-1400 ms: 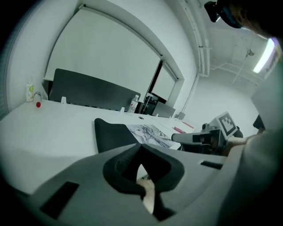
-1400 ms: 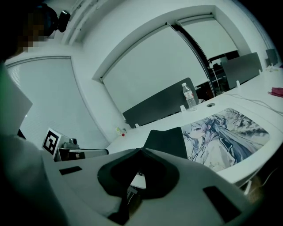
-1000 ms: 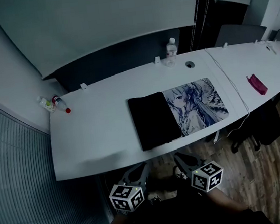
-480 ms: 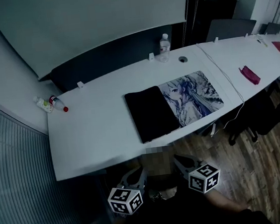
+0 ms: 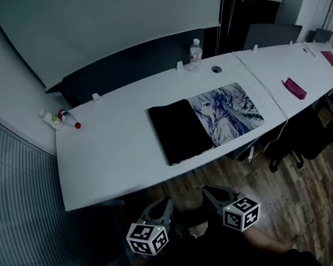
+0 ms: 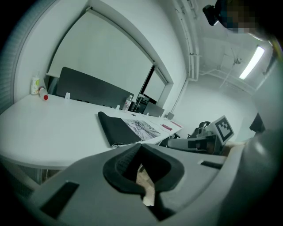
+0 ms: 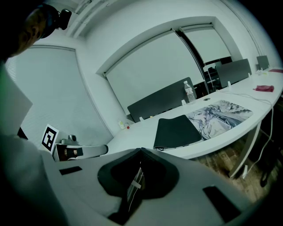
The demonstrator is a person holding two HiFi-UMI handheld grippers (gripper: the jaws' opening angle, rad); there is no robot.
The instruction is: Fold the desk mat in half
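Note:
The desk mat lies on the white table. Its left part is turned over and shows black; its right part shows a printed drawing. My left gripper and right gripper hang side by side over the wooden floor, short of the table's front edge and apart from the mat. Both are shut with nothing between the jaws. In the left gripper view the mat lies ahead beyond that gripper. The right gripper view shows the mat past its gripper.
A water bottle stands at the table's back edge beside a cable hole. Two small bottles sit at the far left. A white cable runs right of the mat, near a pink thing. Dark chairs stand behind.
Both grippers have drawn back a little from the table's front edge, still side by side and shut. The mat lies as before.

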